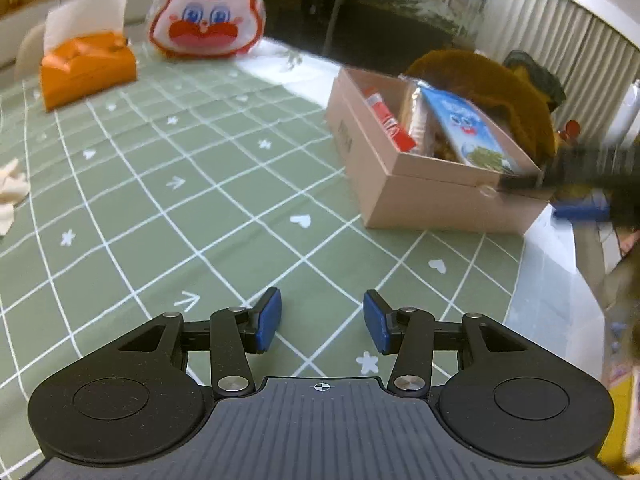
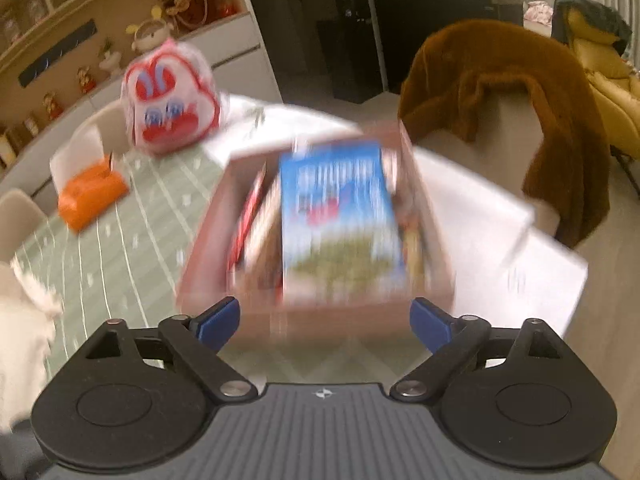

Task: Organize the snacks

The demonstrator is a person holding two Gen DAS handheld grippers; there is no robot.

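A pink cardboard box stands on the green checked tablecloth at the right. Inside it are a blue snack packet, a red packet and a clear-wrapped snack. My left gripper is open and empty, low over the cloth, left of and nearer than the box. My right gripper is open and empty, just before the box's near wall, looking down on the blue packet; this view is blurred. The right gripper also shows blurred by the box's right corner in the left wrist view.
An orange tissue box and a red-and-white rabbit bag stand at the far end of the table. Crumpled tissue lies at the left edge. A chair with a brown furry coat stands behind the box.
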